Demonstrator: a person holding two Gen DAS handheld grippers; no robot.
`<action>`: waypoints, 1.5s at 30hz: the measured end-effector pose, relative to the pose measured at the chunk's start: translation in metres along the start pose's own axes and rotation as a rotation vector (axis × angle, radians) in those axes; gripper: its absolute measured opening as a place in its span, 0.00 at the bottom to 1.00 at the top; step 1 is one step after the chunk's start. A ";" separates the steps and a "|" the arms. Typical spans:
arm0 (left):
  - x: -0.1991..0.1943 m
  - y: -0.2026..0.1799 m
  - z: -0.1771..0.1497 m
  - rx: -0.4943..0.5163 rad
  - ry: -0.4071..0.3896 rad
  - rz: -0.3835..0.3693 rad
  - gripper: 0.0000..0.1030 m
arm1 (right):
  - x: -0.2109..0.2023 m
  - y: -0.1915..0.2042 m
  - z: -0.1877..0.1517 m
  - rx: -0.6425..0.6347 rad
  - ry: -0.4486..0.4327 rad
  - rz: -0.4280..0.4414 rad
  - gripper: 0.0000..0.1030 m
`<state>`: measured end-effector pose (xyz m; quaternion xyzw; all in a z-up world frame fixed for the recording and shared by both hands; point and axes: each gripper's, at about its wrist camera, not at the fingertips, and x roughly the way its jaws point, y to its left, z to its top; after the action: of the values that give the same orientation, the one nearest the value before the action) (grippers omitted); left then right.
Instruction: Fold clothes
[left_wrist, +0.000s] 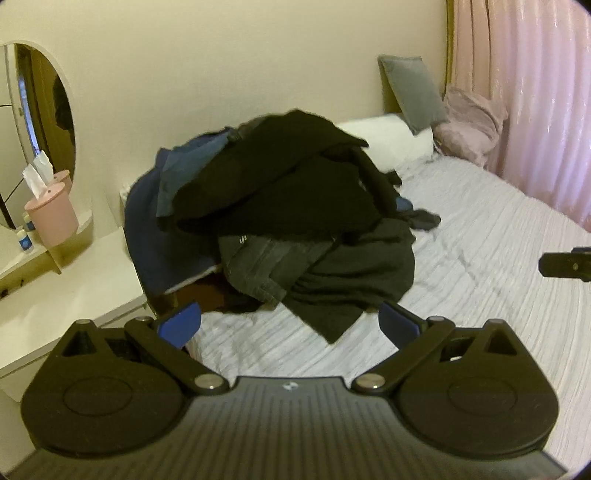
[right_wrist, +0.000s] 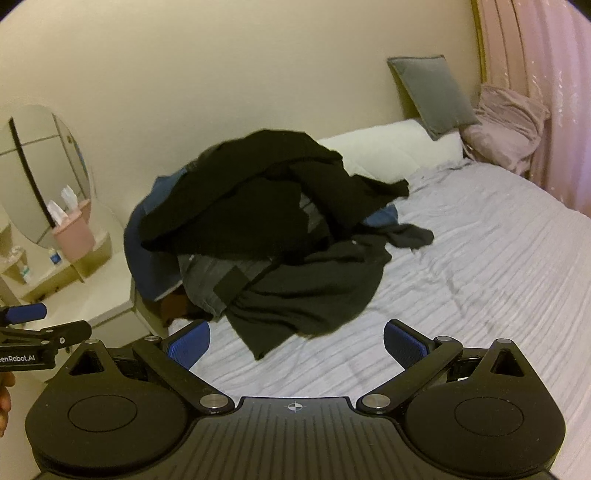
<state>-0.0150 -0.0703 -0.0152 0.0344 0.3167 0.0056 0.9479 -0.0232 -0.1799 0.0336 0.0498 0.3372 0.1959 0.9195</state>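
Note:
A heap of dark clothes (left_wrist: 288, 206) lies on the bed's left side near the wall: black garments on top, blue ones at the left, a dark grey piece (left_wrist: 343, 291) spilling toward me. The right wrist view shows the same clothes heap (right_wrist: 266, 229). My left gripper (left_wrist: 290, 325) hovers open just short of the heap's near edge, blue pads wide apart, nothing between them. My right gripper (right_wrist: 295, 343) is open too, a little back from the heap. The right gripper's tip (left_wrist: 565, 264) shows at the left view's right edge; the left gripper's fingers (right_wrist: 26, 314) show at the right view's left edge.
The bed has a pale lilac ribbed cover (left_wrist: 480, 258). A white pillow (left_wrist: 388, 140), a grey cushion (left_wrist: 413, 92) and a pink bundle (left_wrist: 469, 125) sit at its head. Pink curtains (left_wrist: 535, 103) hang on the right. A white dresser (left_wrist: 55, 295) with oval mirror and pink tissue tub (left_wrist: 51, 218) stands left.

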 end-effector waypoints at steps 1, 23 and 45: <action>-0.001 0.001 0.002 0.000 -0.012 0.013 0.99 | 0.000 -0.004 0.002 -0.003 -0.004 0.008 0.99; 0.245 0.045 0.101 0.531 -0.125 0.032 0.98 | 0.206 -0.016 0.166 0.046 -0.078 0.155 0.99; 0.372 0.047 0.114 0.734 -0.225 0.093 0.37 | 0.446 -0.085 0.259 0.445 -0.033 0.265 0.77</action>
<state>0.3508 -0.0179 -0.1444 0.3860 0.1895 -0.0689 0.9002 0.4805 -0.0724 -0.0541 0.2978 0.3477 0.2350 0.8574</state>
